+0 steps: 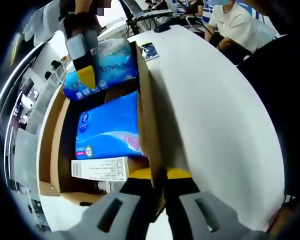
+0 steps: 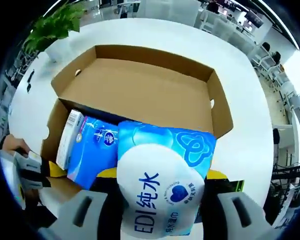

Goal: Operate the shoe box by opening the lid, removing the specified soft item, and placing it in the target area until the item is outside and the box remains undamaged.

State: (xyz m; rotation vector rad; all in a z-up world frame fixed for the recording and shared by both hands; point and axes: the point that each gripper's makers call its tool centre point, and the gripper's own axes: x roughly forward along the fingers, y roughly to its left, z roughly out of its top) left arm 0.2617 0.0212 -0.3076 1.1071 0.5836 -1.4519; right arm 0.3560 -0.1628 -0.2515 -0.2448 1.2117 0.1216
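A white counter (image 2: 140,30) carries the open shoe box (image 2: 140,85), its lid (image 2: 150,75) folded back on the far side. Inside lie a blue pack (image 1: 110,127) and a small white carton (image 1: 100,168). The right gripper (image 2: 157,210) has its fingers (image 2: 85,210) pinching a light-blue tissue pack (image 2: 160,170), held just above the box's near end. The left gripper (image 1: 157,205) has its fingers (image 1: 115,212) pressed on the box's side wall (image 1: 149,120).
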